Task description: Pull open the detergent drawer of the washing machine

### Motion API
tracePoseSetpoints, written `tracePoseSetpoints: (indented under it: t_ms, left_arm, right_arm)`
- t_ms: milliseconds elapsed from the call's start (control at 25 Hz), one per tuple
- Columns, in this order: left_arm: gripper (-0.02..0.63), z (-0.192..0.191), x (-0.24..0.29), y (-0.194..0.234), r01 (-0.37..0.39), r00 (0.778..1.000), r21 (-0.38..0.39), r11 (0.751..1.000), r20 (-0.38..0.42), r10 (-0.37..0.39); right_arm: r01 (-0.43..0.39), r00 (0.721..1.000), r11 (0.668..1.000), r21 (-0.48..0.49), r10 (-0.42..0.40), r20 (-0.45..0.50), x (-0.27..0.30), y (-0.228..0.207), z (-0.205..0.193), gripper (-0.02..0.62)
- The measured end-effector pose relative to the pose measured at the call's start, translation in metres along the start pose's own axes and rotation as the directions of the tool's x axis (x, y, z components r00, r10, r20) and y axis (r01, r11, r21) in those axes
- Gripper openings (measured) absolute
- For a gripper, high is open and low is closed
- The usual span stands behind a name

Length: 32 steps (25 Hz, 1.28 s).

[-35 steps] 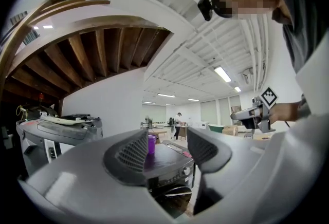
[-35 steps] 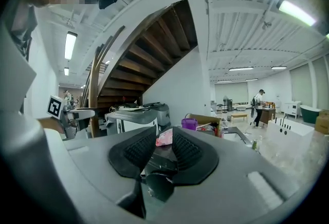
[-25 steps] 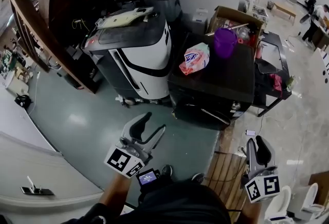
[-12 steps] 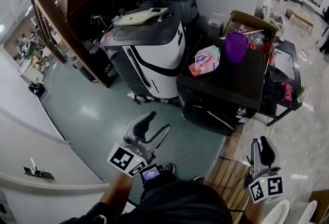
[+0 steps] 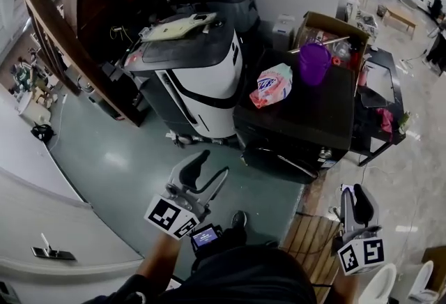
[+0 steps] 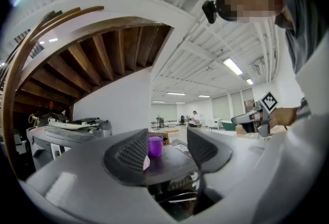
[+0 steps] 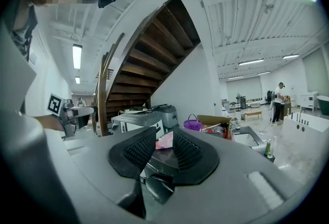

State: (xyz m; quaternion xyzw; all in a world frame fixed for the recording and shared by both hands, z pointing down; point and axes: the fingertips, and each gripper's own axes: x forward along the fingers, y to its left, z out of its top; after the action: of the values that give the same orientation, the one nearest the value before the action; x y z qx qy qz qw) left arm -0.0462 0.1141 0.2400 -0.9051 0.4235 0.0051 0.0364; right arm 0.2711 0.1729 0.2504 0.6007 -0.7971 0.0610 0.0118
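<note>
Ahead, washing machine: the dark washing machine (image 5: pixel 317 111) stood across the floor (image 5: pixel 125 156), its front turned toward the person; the detergent drawer could not be picked out on that dark front.
Machine to left hand-held gripper: the left hand-held gripper (image 5: pixel 211 169) hung in the air down-left of the machine in the head view, well apart from it, aimed at its front.
Machine to right hand-held gripper: the right hand-held gripper (image 5: pixel 354 192) hung down-right of the machine's front corner, also apart from it.
Left jaws: parted by a clear gap, holding and touching nothing; only the distant machine showed between them.
Right jaws: drawn close, a thin wedge of gap left between the pads, with nothing gripped.
On the machine's top: a pink detergent bag (image 5: pixel 270 84) and a purple bucket (image 5: pixel 313 63).
Left of the machine: a white-and-black appliance (image 5: pixel 191 79), just beside it.
Behind: an open cardboard box (image 5: pixel 327 25) and a wooden staircase (image 5: pixel 77 24).
Underfoot: bare green floor lay before the left hand-held gripper; a slatted wooden board (image 5: pixel 310 240) lay near the right one.
</note>
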Motion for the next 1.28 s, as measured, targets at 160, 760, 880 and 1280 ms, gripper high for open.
tracePoseSetpoints:
  t_ms: [160, 760, 880, 1280]
  left_arm:
    - [0.285, -0.005, 0.022, 0.033, 0.049, 0.999, -0.042, 0.998, 0.017, -0.048]
    - [0.285, -0.029, 0.093, 0.127, 0.210, 0.977, -0.117, 0.971, 0.046, -0.206]
    - [0.285, -0.033, 0.102, 0.138, 0.238, 0.971, -0.127, 0.963, 0.051, -0.234]
    - [0.285, -0.050, 0.119, 0.169, 0.281, 0.960, -0.164, 0.946, 0.060, -0.275]
  right_arm:
    - [0.055, 0.998, 0.998, -0.003, -0.055, 0.008, 0.017, 0.011, 0.008, 0.095]
    - [0.231, 0.973, 0.973, -0.022, -0.231, 0.004, 0.091, 0.035, 0.018, 0.095]
    - [0.262, 0.965, 0.965, -0.027, -0.262, -0.001, 0.100, 0.039, 0.019, 0.095]
    - [0.316, 0.948, 0.947, -0.056, -0.318, -0.023, 0.125, 0.049, 0.023, 0.095]
